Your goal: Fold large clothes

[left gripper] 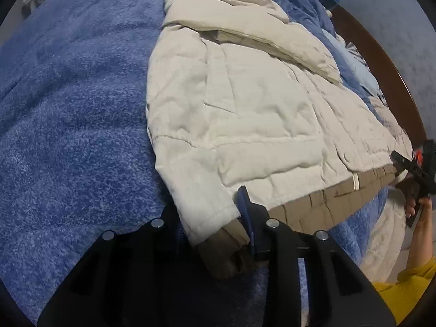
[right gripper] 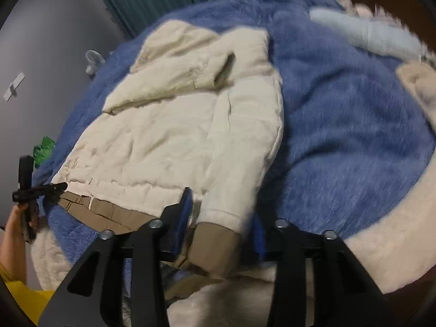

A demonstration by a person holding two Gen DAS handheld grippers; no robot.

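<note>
Jacket (left gripper: 245,103), cream, quilted, laid flat on blue fleece blanket (left gripper: 68,109), hood away from cameras. Left gripper (left gripper: 209,218) seen clamped on one sleeve cuff (left gripper: 218,237) at tan band; only one blue pad visible, other hidden behind fabric. Right gripper (right gripper: 220,218) seen closed around other cuff (right gripper: 212,245), blue pads pressed on both sides. Tan hem (left gripper: 313,201) stretched between grippers. Yellow sleeve (left gripper: 408,286) visible at frame edge. Bed frame (left gripper: 368,41), brown, beyond blanket.
</note>
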